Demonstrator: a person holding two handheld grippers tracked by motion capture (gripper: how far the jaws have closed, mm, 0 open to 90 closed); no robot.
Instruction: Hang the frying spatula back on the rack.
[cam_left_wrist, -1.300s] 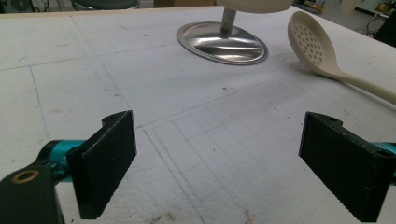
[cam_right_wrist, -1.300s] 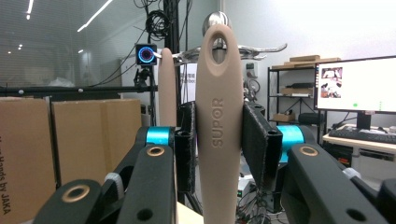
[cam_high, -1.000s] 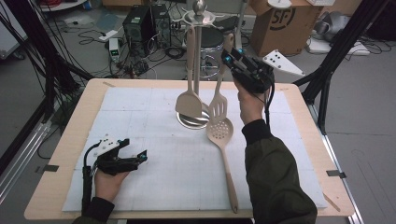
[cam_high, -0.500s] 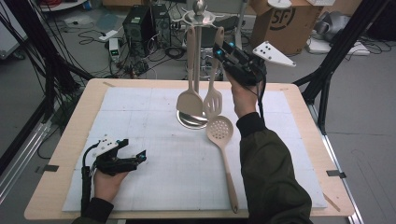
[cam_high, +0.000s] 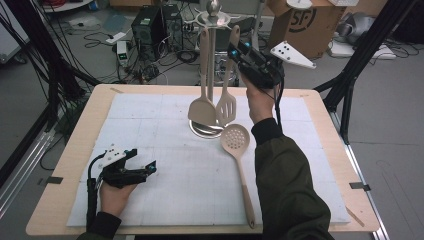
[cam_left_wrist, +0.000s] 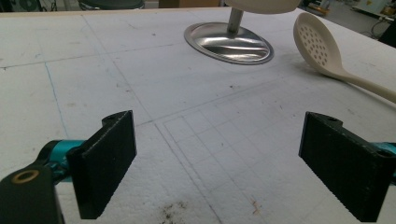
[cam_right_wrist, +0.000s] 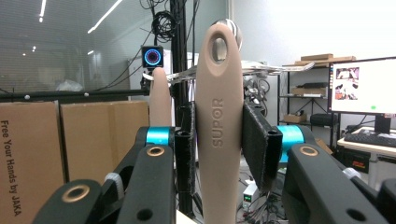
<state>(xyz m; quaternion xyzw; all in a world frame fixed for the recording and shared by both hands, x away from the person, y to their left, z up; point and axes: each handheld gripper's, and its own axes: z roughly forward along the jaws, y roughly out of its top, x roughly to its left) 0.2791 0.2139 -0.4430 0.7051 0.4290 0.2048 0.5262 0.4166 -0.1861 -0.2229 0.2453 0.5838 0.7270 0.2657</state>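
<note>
Slotted turner (cam_high: 227, 95): we clamp its handle near the top with the right gripper (cam_high: 240, 52), beside the rack (cam_high: 214, 20) at the tabletop's (cam_high: 325, 150) twelve o'clock edge. We count three utensils: this turner, one solid turner (cam_high: 202, 107) hanging on the rack, and one skimmer (cam_high: 239, 160) lying at four o'clock from the rack's base. Our left gripper (cam_high: 142, 167) rests at seven o'clock, jaws wide and empty. The right gripper view reads "SUPOR" on the handle (cam_right_wrist: 218, 126), too small from above; the left gripper view shows the base (cam_left_wrist: 229, 43) close up.
</note>
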